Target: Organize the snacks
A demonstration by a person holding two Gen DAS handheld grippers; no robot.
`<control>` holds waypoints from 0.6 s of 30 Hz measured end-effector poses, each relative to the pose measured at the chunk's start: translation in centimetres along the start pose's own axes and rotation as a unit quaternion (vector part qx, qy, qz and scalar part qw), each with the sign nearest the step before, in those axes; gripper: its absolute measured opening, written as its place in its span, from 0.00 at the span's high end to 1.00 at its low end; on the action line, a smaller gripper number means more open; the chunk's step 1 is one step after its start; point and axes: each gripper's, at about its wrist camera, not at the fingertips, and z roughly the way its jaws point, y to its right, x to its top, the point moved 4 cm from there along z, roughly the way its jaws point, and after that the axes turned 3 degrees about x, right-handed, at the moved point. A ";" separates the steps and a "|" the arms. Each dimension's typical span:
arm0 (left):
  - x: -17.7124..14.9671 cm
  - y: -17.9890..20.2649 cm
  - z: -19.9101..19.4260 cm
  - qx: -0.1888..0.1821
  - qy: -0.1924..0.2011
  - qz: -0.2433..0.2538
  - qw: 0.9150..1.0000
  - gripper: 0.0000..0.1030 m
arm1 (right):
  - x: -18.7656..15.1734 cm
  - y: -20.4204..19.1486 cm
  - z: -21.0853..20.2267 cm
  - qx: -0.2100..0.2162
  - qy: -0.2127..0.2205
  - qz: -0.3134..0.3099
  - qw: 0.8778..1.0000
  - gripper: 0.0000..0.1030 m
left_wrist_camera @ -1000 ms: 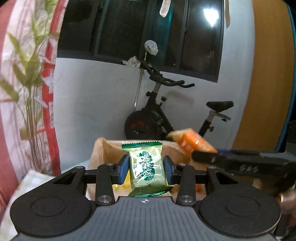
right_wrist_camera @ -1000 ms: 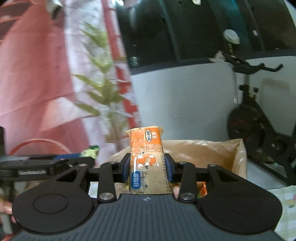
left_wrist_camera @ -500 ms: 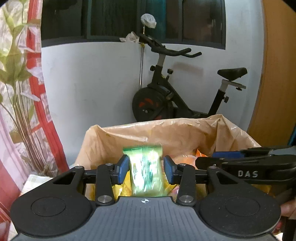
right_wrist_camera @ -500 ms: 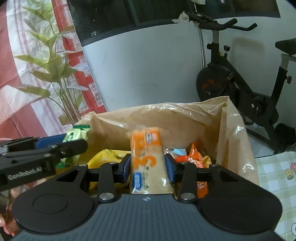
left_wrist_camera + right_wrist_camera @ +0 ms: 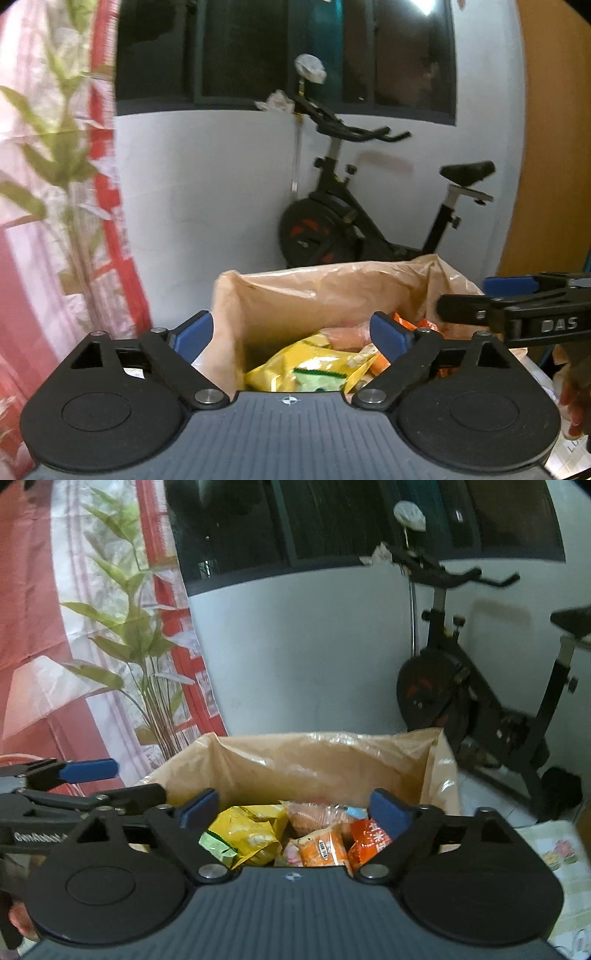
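My left hand-held gripper (image 5: 290, 330): black ribbed body, round discs, silver screws, blue pads. My right hand-held gripper (image 5: 293, 808): same, white "DAS" lettering.

Both grippers tilt slightly downward, side by side. The left gripper (image 5: 291, 332) is opening, nothing between its blue-padded fingers (image 5: 194, 332). The right gripper (image 5: 295, 808) is opening too, likewise empty.

A box lined with a tan plastic bag (image 5: 314, 760) held the snacks: a yellow packet (image 5: 251, 830), a green packet (image 5: 216, 845) against it, and orange packets (image 5: 325, 849) beside them, piled together.
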 end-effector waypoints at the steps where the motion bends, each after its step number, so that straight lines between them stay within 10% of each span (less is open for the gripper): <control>1: 0.0 -0.1 -0.7 0.005 0.002 0.000 1.000 0.09 | 0.0 -0.3 -0.8 -0.002 0.006 -0.005 1.000 0.06; 18: -1.0 -1.1 -12.3 0.107 0.042 -0.025 0.993 0.05 | -1.6 -5.1 -11.5 -0.021 0.086 -0.011 0.996 0.00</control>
